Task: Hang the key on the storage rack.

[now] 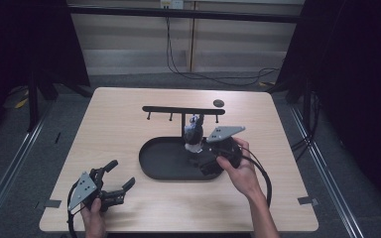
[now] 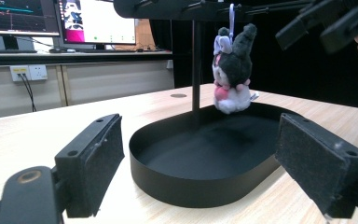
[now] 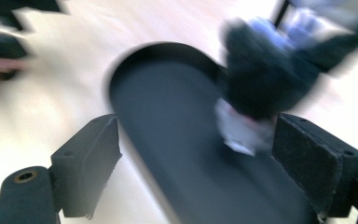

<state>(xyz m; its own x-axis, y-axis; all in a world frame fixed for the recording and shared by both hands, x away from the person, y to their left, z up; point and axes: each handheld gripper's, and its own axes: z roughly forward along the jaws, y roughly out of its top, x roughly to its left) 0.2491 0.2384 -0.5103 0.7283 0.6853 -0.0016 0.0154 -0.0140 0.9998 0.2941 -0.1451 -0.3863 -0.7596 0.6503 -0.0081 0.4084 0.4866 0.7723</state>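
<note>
Sitting on grey floor, dark curtains at both sides, a pale wood counter point(image 1: 119, 124) carries a black oval tray point(image 1: 154, 166) with a hook rack point(image 1: 183, 109) near the far edge. Left tongs point(image 1: 121, 177) wide, empty, near corner. Left gripper view adds monitors point(image 2: 56, 18). Plush point(image 2: 232, 70), black-white-pink, hangs from the rack over the tray; right tongs point(image 3: 196, 158) wide, just beside it.
</note>
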